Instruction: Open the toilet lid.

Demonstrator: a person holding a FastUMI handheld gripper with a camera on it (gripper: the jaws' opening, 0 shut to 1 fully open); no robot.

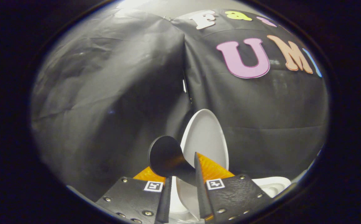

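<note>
Gripper (183, 186) fingers are sitting nearly closed, pinching the edge of the white toilet lid (206, 137), which is standing raised and rising toward twelve o'clock beyond them against the black cloth wall (105, 93).

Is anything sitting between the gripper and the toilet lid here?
Nothing visible. The raised white toilet lid stands upright between the gripper fingers, edge in the gap, with the booth wall just behind it.
</note>
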